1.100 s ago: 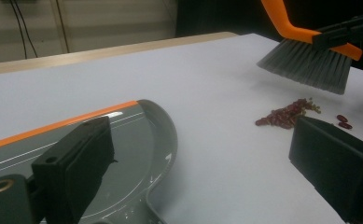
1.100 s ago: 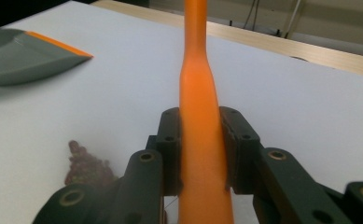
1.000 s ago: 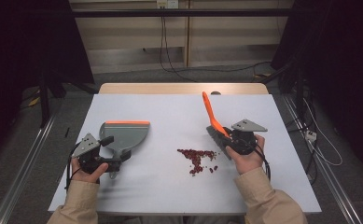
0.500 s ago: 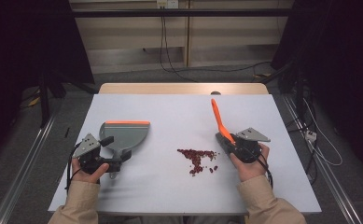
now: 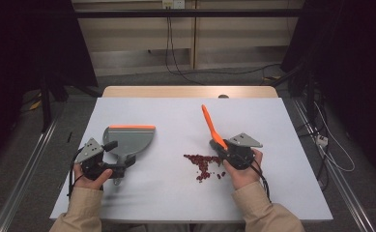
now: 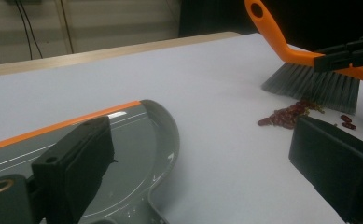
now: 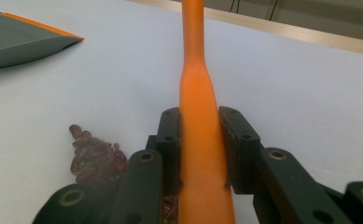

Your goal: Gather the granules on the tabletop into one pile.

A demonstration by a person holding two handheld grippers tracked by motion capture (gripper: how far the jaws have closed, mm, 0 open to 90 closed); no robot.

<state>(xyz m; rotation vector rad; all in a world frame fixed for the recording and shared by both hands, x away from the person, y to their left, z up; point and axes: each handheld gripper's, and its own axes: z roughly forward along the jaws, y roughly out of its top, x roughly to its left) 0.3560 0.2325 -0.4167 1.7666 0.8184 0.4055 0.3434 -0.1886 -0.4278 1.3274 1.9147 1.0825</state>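
The right gripper (image 5: pixel 224 151), clamping the orange brush (image 5: pixel 211 128), is sitting nearer the beans (image 5: pixel 202 166) than before, while the left gripper (image 5: pixel 112 157) (grip unclear) is idling by the dustpan (image 5: pixel 130 138).

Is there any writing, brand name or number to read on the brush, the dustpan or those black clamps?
None: no readable text on the orange-handled brush, the grey dustpan with an orange edge, the black left gripper or the black right gripper.
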